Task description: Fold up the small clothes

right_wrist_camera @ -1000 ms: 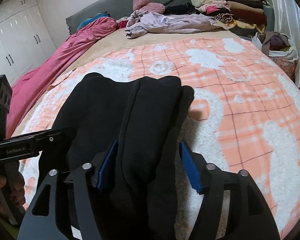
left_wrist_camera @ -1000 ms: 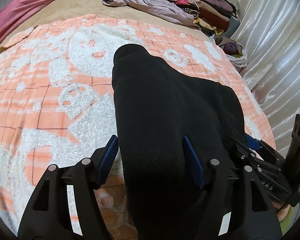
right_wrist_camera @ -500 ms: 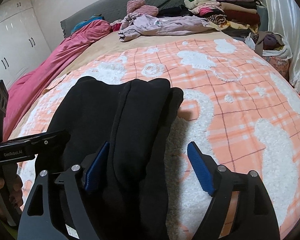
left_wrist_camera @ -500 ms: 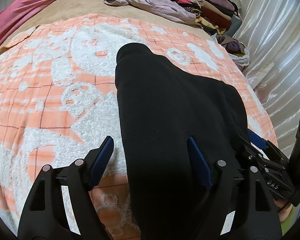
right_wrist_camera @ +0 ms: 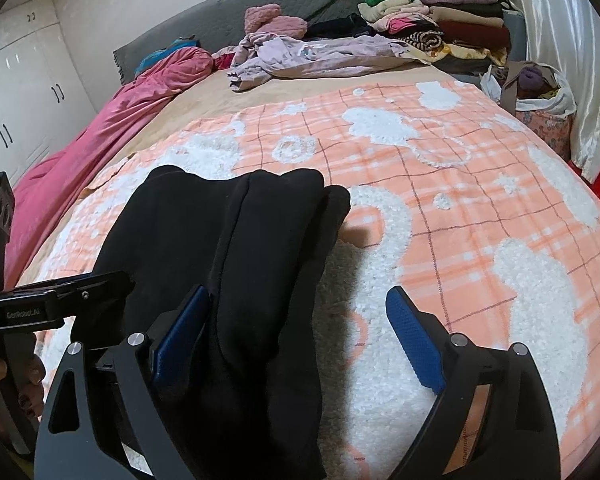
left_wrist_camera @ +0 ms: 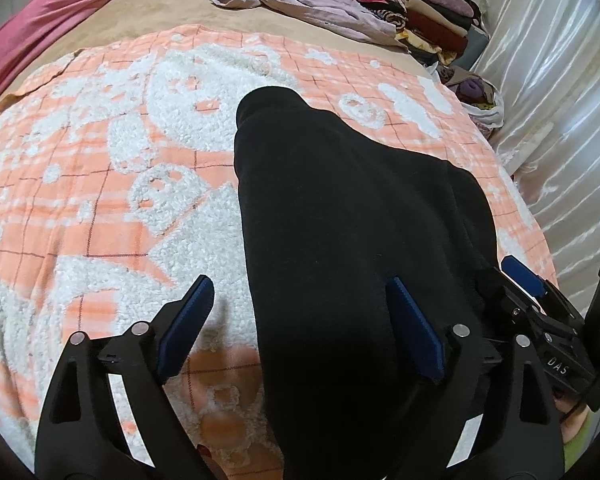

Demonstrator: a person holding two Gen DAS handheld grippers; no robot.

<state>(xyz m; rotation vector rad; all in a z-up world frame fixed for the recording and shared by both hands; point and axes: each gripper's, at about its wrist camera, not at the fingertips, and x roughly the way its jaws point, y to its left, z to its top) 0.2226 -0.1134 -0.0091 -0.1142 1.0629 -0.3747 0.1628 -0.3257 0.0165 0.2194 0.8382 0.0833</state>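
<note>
Both jaws wide over black garment [left_wrist_camera: 351, 248].

The soft fleece garment [left_wrist_camera: 351, 240] is solid black, no print at all, and it sits on a fuzzy bed blanket [left_wrist_camera: 100, 208] in peach-orange plaid with thin dark red grid lines and fluffy white cartoon shapes. At the blanket's far edge it's a plain tan sheet [right_wrist_camera: 204, 108], a crumpled pale lilac top [right_wrist_camera: 319, 56], a rumpled pink duvet [right_wrist_camera: 100, 140], plus a green, cream, purple and maroon stack of folded clothes [right_wrist_camera: 439, 16]. Both grippers are black with blue finger pads [left_wrist_camera: 188, 320].
</note>
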